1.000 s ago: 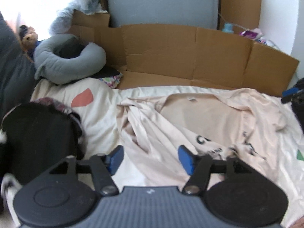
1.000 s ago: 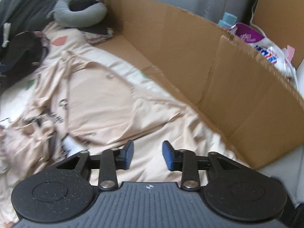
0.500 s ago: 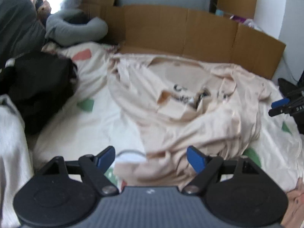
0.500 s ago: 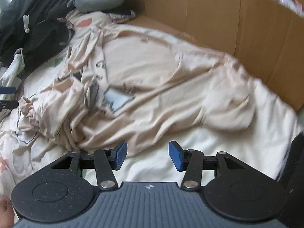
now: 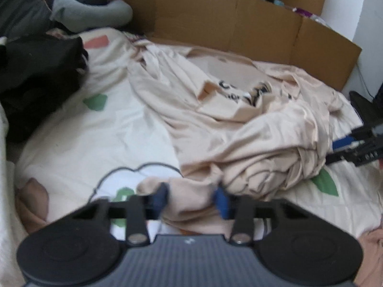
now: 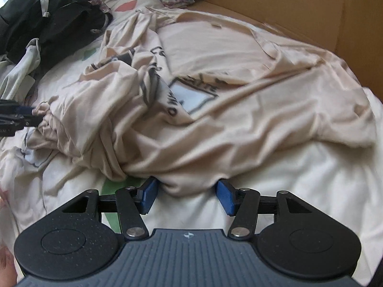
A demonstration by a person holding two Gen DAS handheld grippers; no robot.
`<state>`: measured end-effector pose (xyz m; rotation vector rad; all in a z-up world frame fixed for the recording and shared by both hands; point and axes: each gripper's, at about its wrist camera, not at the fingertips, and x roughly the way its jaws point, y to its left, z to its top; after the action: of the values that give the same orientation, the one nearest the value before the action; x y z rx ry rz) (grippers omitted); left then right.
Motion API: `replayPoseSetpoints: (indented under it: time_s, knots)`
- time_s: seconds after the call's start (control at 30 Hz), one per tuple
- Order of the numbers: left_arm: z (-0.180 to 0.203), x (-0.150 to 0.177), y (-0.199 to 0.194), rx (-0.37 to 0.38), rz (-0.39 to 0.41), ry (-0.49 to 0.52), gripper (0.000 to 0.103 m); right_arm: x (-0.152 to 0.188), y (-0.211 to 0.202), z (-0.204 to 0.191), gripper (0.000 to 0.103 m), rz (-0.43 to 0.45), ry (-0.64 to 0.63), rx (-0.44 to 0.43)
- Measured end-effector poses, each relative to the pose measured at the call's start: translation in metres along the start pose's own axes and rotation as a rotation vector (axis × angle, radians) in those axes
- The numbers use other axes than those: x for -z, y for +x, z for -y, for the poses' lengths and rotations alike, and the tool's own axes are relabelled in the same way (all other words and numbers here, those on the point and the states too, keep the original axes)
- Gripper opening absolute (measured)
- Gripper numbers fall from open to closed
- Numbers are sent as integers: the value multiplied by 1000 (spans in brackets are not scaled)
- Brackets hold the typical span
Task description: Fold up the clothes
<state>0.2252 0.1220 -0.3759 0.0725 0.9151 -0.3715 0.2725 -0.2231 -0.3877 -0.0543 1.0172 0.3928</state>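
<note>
Left wrist view: crumpled beige T-shirt [image 5: 239, 129] heaped on patterned bed sheet [image 5: 100, 143], printed chest folded in on itself, neckline towards cardboard wall [image 5: 239, 28] at the far side. Left gripper [image 5: 191, 197] down at the near hem, jaws closing with a bunched fold of hem between the blue pads; cloth fills the gap, though blur hides whether the squeeze is complete. Black clothes [image 5: 40, 76] piled well apart to the left, grey neck pillow [image 5: 88, 12] beyond them. Right gripper [image 5: 354, 143] visible at the picture's right edge, just beside the far end of the same hem.

Right wrist view: same T-shirt [image 6: 227, 95] spread wider on this side, sleeve lying towards the cardboard wall [image 6: 299, 7]. Right gripper [image 6: 186, 197] low at the hem, jaws apart, a rounded lump of fabric sitting between them but neither pad pressing on it. Left gripper [image 6: 21, 114] at the picture's left edge, at the bunched corner of the shirt.

Step in hand, judged from this: taking hold of both bottom corners before spreading the shirt flat. Next move calls for closing the right jaws on that lump, catching shirt only and not the sheet beneath, then lifting and drawing both corners back to shake out the tangle. Risk: gripping several layers at once, leaving the front still folded under.
</note>
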Motion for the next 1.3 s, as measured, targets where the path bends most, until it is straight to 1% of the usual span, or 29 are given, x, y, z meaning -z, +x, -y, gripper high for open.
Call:
replayPoseSetpoints:
  time_s: [0.03, 0.07, 0.1, 0.13, 0.17, 0.23, 0.37, 0.57, 0.77, 1.0, 1.17, 1.2, 1.23, 1.27, 1.3]
  knots:
    - [2, 0, -2, 7, -3, 3, 10, -2, 1, -1, 48, 5, -1, -6]
    - [3, 0, -4, 14, -5, 6, 9, -4, 3, -2, 33, 9, -2, -12]
    - [4, 0, -8, 30, -6, -7, 8, -6, 4, -3, 23, 14, -2, -18]
    - [4, 0, -12, 46, -7, -22, 8, -8, 3, -2, 5, 15, 6, -27]
    - [5, -1, -18, 61, -6, -32, 7, -9, 0, -2, 0, 21, 8, -30]
    - [8, -3, -30, 82, -2, -44, 7, -12, -7, -1, 0, 34, 10, -37]
    - [10, -9, -58, 117, 11, -86, 7, -14, -37, 3, 0, 78, 29, -35]
    - [21, -13, -98, 163, 22, -121, 7, -17, -84, 10, 0, 135, 53, -2]
    - [27, -12, -127, 171, 13, -144, 6, -14, -123, 23, 0, 153, 72, 46]
    - [25, -4, -150, 162, -11, -114, 6, -2, -159, 39, 0, 153, 95, 96]
    - [17, -1, -170, 147, 2, -130, 6, 1, -177, 45, 0, 143, 92, 136]
    - [15, -1, -173, 141, 5, -140, 5, 1, -180, 46, 0, 140, 91, 145]
    - [12, 0, -174, 125, 3, -151, 2, 1, -182, 47, 0, 137, 93, 153]
    - [9, 1, -176, 108, 1, -163, 1, 1, -185, 50, 0, 133, 96, 165]
    - [6, 4, -177, 71, -5, -175, 1, 2, -186, 53, 0, 126, 101, 175]
